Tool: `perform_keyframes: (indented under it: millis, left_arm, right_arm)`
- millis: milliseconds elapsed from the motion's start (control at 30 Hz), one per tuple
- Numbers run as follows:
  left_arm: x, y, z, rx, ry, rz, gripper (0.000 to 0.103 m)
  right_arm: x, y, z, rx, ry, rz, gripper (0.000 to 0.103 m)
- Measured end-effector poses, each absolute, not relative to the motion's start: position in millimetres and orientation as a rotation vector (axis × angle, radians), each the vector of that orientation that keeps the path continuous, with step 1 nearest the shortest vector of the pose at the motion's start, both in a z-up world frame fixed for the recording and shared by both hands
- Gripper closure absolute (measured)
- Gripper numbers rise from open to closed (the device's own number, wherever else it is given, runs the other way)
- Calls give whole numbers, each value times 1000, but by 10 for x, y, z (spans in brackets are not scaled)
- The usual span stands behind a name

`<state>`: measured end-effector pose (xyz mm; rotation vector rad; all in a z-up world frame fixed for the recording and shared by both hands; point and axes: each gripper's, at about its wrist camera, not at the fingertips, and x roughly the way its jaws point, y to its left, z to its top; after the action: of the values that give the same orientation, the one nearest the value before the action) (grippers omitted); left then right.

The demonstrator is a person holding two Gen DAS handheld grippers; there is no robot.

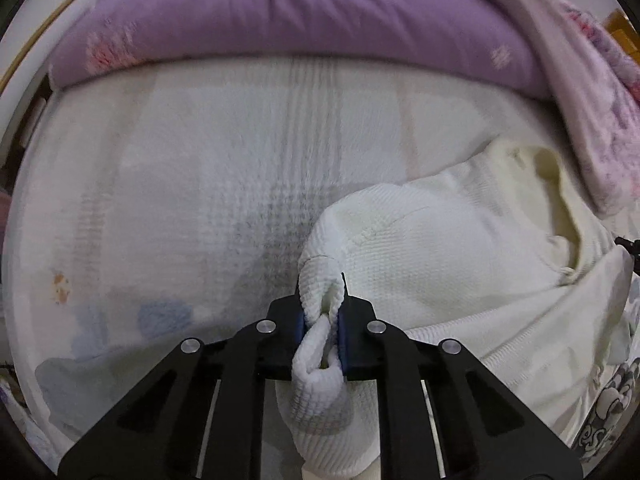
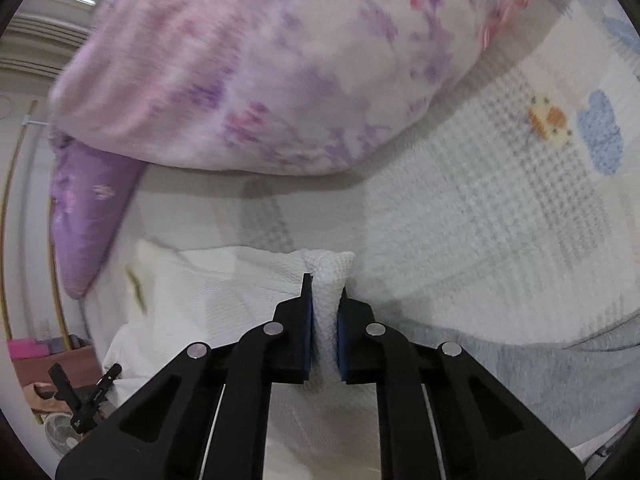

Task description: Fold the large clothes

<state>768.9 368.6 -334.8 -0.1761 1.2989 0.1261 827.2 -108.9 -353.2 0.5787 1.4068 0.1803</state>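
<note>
Item: cream waffle-knit garment, lying on the white quilted bed cover below the lilac pillow. Left gripper and right gripper each pinched a bunched corner; advisable: lift evenly, keeping the edge taut

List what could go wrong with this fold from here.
1. The left tool pinches a rolled bunch of the white waffle-knit garment, not a flat edge, so the fold may crease.
2. The right tool grips only a narrow corner, which could slip.
3. The floral duvet lies close and could snag.
</note>
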Motion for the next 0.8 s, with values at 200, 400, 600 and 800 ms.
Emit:
perform_keyframes:
  millis: [200,400,600,800]
  left_arm:
    - [7381,3699,-2998,-168,1197,98,93]
    - [6968,3635,-2669,-154,1103,101,94]
    - [6504,3663,-2493,-196,1007,95,94]
    - [6067,3573,-2469,-203,908,107,94]
  right_arm:
    - [8040,-1182,-3159,564,1311,263,95]
    - [7743,-1304,-2919,578,1209,315,95]
    - [7330,-1306,-2710,567,1120,377,95]
    - [6976,-1350,-2578,565,1045,449,95]
